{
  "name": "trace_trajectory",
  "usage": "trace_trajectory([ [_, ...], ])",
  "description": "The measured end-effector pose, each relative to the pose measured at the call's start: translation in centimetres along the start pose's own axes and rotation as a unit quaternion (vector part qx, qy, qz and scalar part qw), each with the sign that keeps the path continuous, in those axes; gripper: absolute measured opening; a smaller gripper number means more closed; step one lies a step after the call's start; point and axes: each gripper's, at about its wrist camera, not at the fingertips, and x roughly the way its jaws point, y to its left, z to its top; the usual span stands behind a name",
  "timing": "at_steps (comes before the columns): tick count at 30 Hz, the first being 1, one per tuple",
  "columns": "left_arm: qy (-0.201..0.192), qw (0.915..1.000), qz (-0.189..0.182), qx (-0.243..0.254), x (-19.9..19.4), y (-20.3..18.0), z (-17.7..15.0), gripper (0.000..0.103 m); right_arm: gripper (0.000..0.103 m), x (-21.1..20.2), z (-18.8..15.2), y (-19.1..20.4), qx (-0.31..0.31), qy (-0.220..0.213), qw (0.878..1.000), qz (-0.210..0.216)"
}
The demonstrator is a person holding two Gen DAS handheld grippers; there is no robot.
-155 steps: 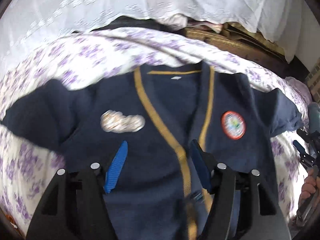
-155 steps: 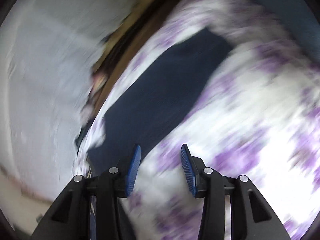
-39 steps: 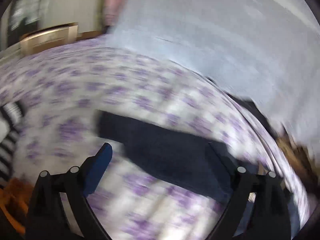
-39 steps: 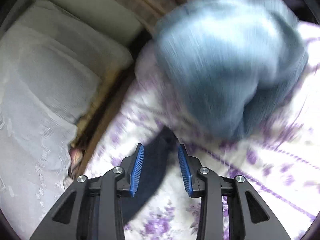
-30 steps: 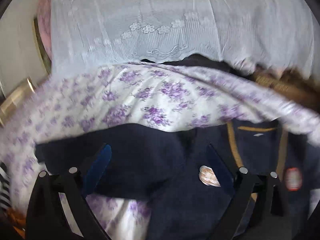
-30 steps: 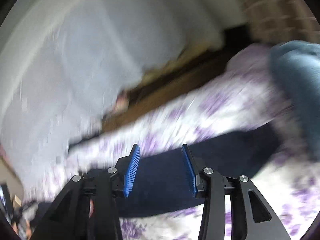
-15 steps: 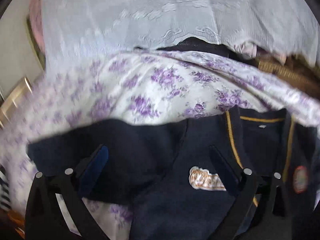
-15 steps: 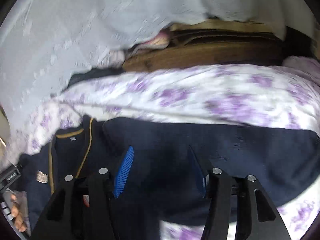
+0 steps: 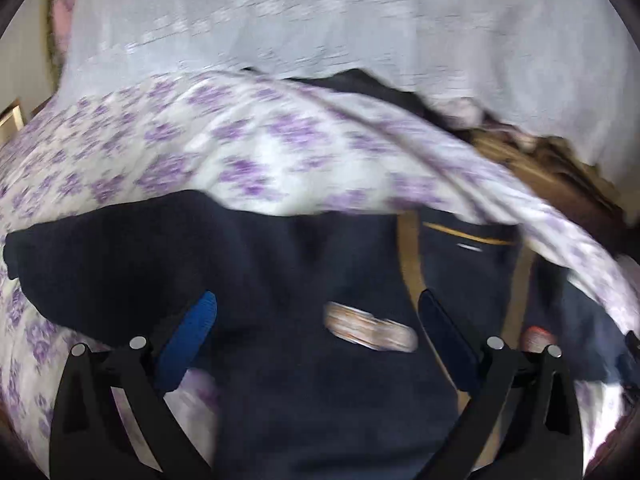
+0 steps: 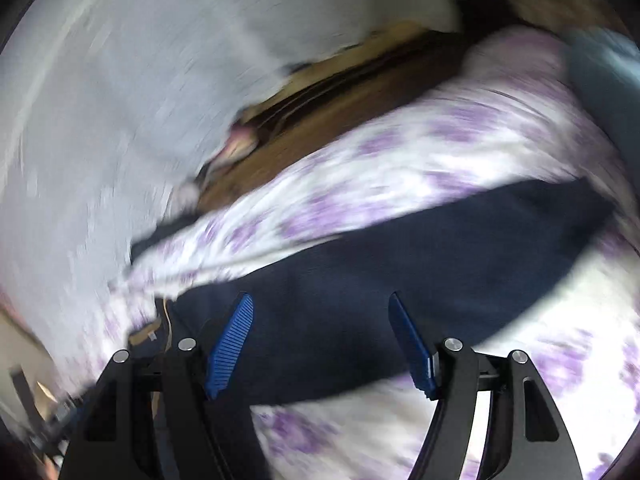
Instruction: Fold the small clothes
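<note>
A small navy cardigan [image 9: 304,380] with mustard trim lies spread face up on a bed with a white sheet printed with purple flowers [image 9: 240,148]. It has a pale patch [image 9: 370,327] on the chest and a red round badge [image 9: 536,336]. My left gripper [image 9: 316,332] is open and empty, just above the left chest, near the left sleeve [image 9: 100,264]. My right gripper [image 10: 320,336] is open and empty over the right sleeve [image 10: 420,264], which stretches out to the right. Both views are blurred by motion.
A white lace curtain [image 9: 320,20] hangs behind the bed. A brown wooden frame [image 10: 320,120] runs along the bed's far edge. A light blue cloth bundle [image 10: 600,76] lies on the bed at the right.
Both grippers have swung in over the cardigan and come closer to it. The left one has shifted right toward the chest. The right one has tilted and now frames the right sleeve.
</note>
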Motion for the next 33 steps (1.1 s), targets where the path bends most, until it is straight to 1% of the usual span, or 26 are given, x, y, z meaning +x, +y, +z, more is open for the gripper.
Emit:
trace_trajectory([
  [1,0.002,0.9999,-0.006,0.015,-0.7,-1.2,-0.6,0.098,0.071,-1.5,0.3,-2.3,0.038,-0.007,0.999,0.007],
  [3,0.013,0.9987,-0.015,0.046,-1.4,-3.7,-2.3,0.099,0.071,-3.5,0.1,-5.4,0.094,-0.021,0.995,0.006],
  [5,0.032,0.9971,-0.025,0.065,-1.4,-5.7,-4.1,0.099,0.067,-4.6,0.1,-8.0,0.140,-0.030,0.990,0.002],
  [6,0.051,0.9954,-0.034,0.075,-1.0,-6.6,-5.1,0.099,0.063,-4.9,0.0,-8.8,0.160,-0.036,0.986,-0.002],
  [7,0.063,0.9944,-0.036,0.078,-0.7,-7.2,-5.8,0.098,0.059,-5.2,-0.1,-10.1,0.188,-0.043,0.981,-0.004],
  [8,0.071,0.9936,-0.036,0.080,-0.6,-7.7,-6.4,0.098,0.057,-5.0,-0.2,-10.8,0.208,-0.043,0.977,0.000],
  [9,0.081,0.9924,-0.034,0.086,-0.2,-8.2,-6.6,0.098,0.054,-4.5,-0.2,-11.3,0.221,-0.038,0.975,0.007],
  [10,0.083,0.9920,-0.030,0.090,0.0,-8.5,-6.6,0.098,0.051,-3.4,-0.3,-11.1,0.229,-0.031,0.973,0.013],
  [11,0.084,0.9922,-0.026,0.089,0.1,-8.6,-6.3,0.098,0.051,-2.7,-0.4,-11.8,0.244,-0.022,0.969,0.017],
  [12,0.086,0.9922,-0.024,0.086,0.1,-8.9,-6.0,0.098,0.048,-2.1,-0.3,-12.1,0.259,-0.020,0.965,0.015],
  [13,0.090,0.9920,-0.024,0.084,0.3,-9.1,-5.5,0.098,0.045,-1.5,-0.2,-12.2,0.277,-0.023,0.961,0.011],
  [15,0.092,0.9919,-0.023,0.084,0.8,-10.3,-4.3,0.098,0.044,-0.7,0.4,-12.2,0.318,-0.035,0.947,-0.004],
  [17,0.088,0.9915,-0.011,0.095,1.9,-11.7,-3.8,0.098,0.044,0.2,0.7,-12.0,0.358,-0.042,0.933,-0.013],
  [18,0.088,0.9912,-0.005,0.099,2.5,-12.2,-4.0,0.098,0.040,0.6,0.6,-11.9,0.371,-0.050,0.927,-0.022],
  [19,0.090,0.9908,0.002,0.101,3.4,-12.5,-4.4,0.098,0.032,0.9,0.5,-11.6,0.374,-0.062,0.925,-0.036],
  [20,0.101,0.9893,0.010,0.104,4.9,-12.7,-5.3,0.098,0.026,1.2,0.2,-11.2,0.367,-0.079,0.925,-0.057],
  [21,0.110,0.9879,0.013,0.108,5.8,-12.8,-5.7,0.099,0.014,1.3,-0.2,-11.1,0.359,-0.094,0.926,-0.070],
  [22,0.098,0.9888,0.007,0.113,6.1,-12.7,-6.1,0.099,0.008,1.3,-0.8,-11.0,0.350,-0.113,0.927,-0.080],
  [23,0.095,0.9892,-0.001,0.112,5.7,-12.5,-5.8,0.099,0.007,1.5,-1.5,-10.8,0.330,-0.134,0.930,-0.090],
  [24,0.093,0.9893,-0.008,0.112,5.5,-12.3,-5.5,0.099,0.010,1.6,-1.2,-10.4,0.316,-0.135,0.934,-0.100],
  [25,0.091,0.9897,-0.012,0.109,5.5,-12.0,-5.4,0.099,0.010,1.7,-0.7,-10.0,0.306,-0.132,0.938,-0.095],
  [26,0.093,0.9899,-0.014,0.106,5.6,-11.8,-5.4,0.099,0.010,1.5,-0.4,-9.7,0.294,-0.135,0.943,-0.078],
  [28,0.095,0.9901,-0.024,0.101,5.6,-11.3,-5.4,0.099,0.009,1.2,-0.2,-8.8,0.272,-0.140,0.950,-0.069],
  [29,0.090,0.9907,-0.022,0.099,5.3,-11.1,-5.3,0.099,0.009,0.8,-0.1,-8.2,0.261,-0.141,0.953,-0.055],
  [31,0.086,0.9918,-0.021,0.093,5.2,-10.7,-5.2,0.099,0.009,0.3,0.2,-6.7,0.238,-0.140,0.960,-0.035],
  [33,0.086,0.9924,-0.029,0.083,5.1,-10.1,-5.0,0.099,0.009,-0.2,0.6,-4.6,0.203,-0.143,0.968,-0.017],
])
